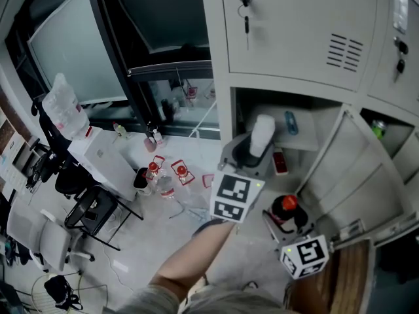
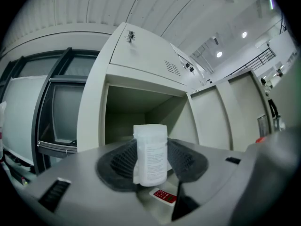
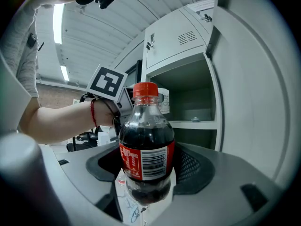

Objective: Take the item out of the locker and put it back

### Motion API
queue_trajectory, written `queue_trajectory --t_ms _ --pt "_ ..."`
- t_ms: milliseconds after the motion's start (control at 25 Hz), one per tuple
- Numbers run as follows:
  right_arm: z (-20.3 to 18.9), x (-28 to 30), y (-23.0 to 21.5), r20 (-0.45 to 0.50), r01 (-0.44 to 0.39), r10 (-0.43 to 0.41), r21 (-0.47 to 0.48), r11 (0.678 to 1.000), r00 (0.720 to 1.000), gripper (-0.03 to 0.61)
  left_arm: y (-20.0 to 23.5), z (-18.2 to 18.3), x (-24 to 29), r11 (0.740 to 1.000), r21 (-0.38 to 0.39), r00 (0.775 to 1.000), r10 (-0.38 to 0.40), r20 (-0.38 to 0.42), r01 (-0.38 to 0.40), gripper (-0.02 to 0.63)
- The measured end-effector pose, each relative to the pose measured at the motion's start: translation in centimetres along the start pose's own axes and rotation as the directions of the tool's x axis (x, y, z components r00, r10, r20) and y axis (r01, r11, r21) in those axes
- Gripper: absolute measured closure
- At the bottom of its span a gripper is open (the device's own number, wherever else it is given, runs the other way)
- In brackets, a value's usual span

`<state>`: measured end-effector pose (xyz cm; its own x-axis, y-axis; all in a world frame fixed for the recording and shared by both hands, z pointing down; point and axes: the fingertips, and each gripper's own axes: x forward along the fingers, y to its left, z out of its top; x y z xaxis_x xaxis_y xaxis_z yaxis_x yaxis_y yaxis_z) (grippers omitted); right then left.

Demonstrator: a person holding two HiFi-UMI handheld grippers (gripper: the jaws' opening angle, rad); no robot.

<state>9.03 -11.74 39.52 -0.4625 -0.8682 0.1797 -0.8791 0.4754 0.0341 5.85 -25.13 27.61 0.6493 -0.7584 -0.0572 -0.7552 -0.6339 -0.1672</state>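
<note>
In the head view my left gripper is shut on a white labelled container, held upright at the mouth of the open locker compartment. In the left gripper view the white container stands between the dark pads, with the compartment straight ahead. My right gripper is lower and to the right, shut on a cola bottle with a red cap. In the right gripper view the cola bottle fills the jaws.
The locker door hangs open to the right. A blue item lies on the inner shelf, a red one below it. Keys hang in the upper door. Water bottles and chairs stand at left.
</note>
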Motion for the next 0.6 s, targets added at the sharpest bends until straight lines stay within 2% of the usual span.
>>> queue_trajectory --t_ms 600 --pt "1.3 0.6 1.5 0.029 0.022 -0.022 -0.009 1.000 0.999 0.268 -0.2 -1.5 -6.2 0.998 -0.021 0.999 -0.052 0.012 0.052 0.416"
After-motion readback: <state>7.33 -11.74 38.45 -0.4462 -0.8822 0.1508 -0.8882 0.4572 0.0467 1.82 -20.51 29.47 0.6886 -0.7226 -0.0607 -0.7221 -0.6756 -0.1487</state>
